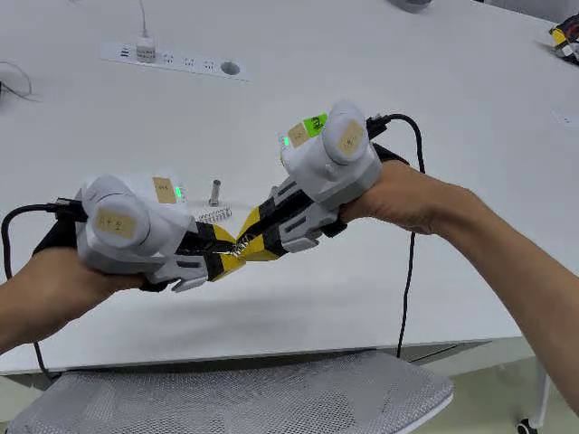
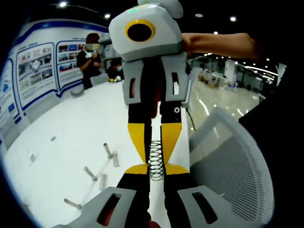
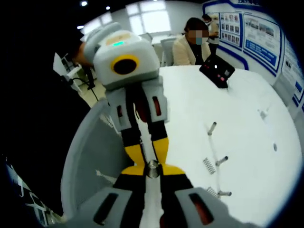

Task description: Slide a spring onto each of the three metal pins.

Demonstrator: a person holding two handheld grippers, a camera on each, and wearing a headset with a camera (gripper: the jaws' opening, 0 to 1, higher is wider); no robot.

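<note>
Holding the left gripper [image 2: 156,170] and the right gripper [image 3: 151,170] tip to tip in the air, above the near part of the table [image 1: 362,108].

Pinching the spring [image 2: 156,160] between both sets of jaws:
- Narrowing the left jaws to the width of the coils, around the end nearest the left gripper view's camera.
- Closing the yellow pads [image 2: 137,142] of the right gripper on either side of the remaining length.

Carrying the spring clear of the table, lengthwise along the line of both grippers. Registering only as a short grey blur at the tips in the right gripper view, without resolving the coils there.

Gripping the left gripper low and roughly level in the left hand [image 1: 54,280]. Gripping the right gripper higher in the right hand [image 1: 407,194], angling down and to the left.

Observing a pin [image 1: 214,192] standing upright on the table just beyond the tips, as far as the head view shows. Observing a loose spring [image 1: 214,215] lying on its side just beside that pin, on the near side.

Observing a power strip [image 1: 172,59] at the far left of the table. Trailing a black cable [image 1: 409,235] from the right gripper down past the table edge. Observing a mesh chair [image 1: 244,398] below that edge.
</note>
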